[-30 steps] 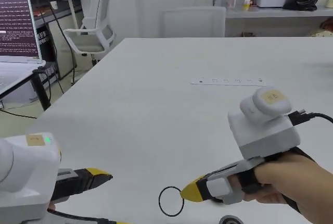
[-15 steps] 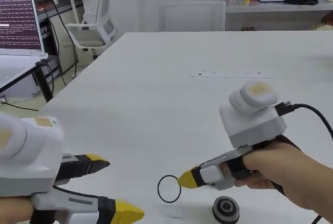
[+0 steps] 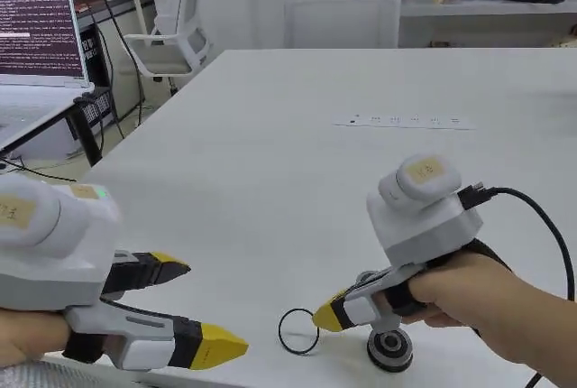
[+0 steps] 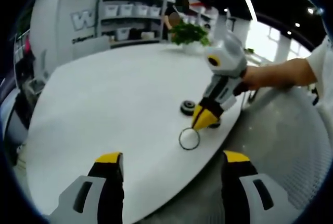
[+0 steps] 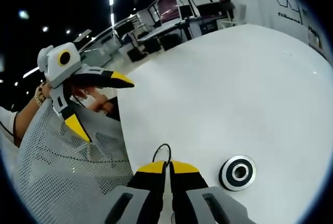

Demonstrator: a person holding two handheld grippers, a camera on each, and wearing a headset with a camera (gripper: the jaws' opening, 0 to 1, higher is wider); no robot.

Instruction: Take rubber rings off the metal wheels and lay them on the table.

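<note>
A thin black rubber ring lies on the white table near its front edge. My right gripper is shut, and its yellow tips pinch the ring's right side. The right gripper view has the ring arching out from between the closed jaws. A metal wheel with a dark band stands under the right gripper's body. A wheel sits on the table just right of the jaws. My left gripper hovers wide open to the ring's left with nothing in it. It faces the ring and two wheels beyond it.
The table's front edge runs just below the ring. Grey mesh material lies beyond that edge. A white power strip rests farther back on the table. A monitor and office chairs stand off to the left.
The head camera has tilted down, so the wheel and more of the left gripper now show. The right gripper keeps the ring at its tips. The left gripper stays open.
</note>
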